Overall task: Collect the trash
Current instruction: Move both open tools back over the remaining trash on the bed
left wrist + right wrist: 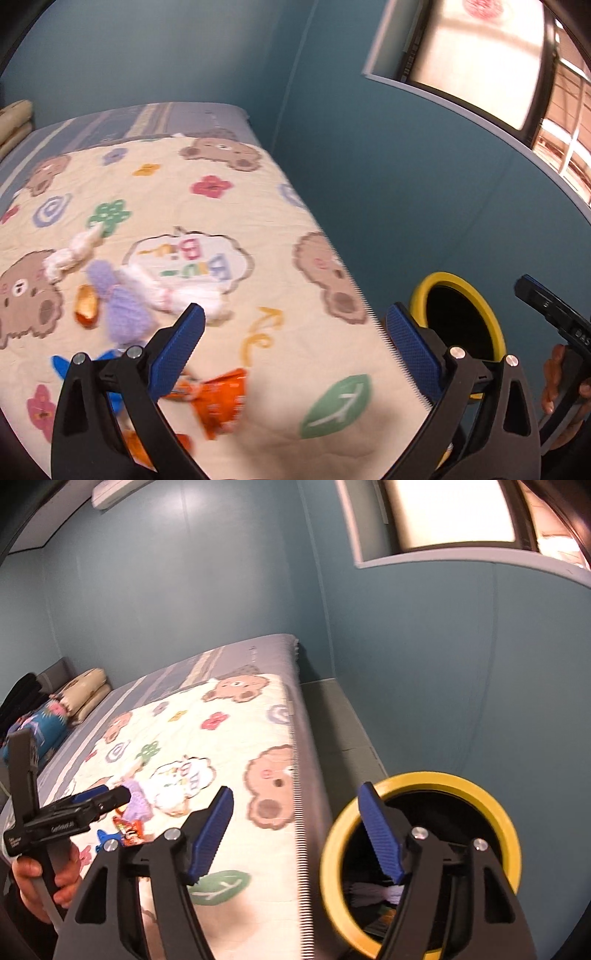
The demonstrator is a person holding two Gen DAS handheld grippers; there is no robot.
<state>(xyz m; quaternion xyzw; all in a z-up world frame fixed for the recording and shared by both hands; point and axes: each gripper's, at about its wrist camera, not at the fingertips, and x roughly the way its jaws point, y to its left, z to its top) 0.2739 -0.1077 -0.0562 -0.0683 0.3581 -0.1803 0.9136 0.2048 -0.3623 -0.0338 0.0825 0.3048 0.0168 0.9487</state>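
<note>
My left gripper (295, 317) hangs open and empty over the near part of a bear-print quilt (229, 206). Trash lies on the quilt: an orange wrapper (221, 402) just under the left finger, a purple crumpled wad (118, 302), white tissues (70, 254), a gold wrapper (86, 306) and a blue scrap (61, 363). A yellow-rimmed bin (332, 853) stands beside the bed. My right gripper (295, 797) is open with nothing between its fingers, its right finger over the bin's mouth. Purple and white trash (391, 890) lies inside the bin.
Blue walls close in behind the bed and bin, with a window (476, 55) high on the right. Pillows (85, 690) lie at the bed's far end. A hand (37, 871) holds the left gripper's handle. A strip of floor (332, 716) runs between bed and wall.
</note>
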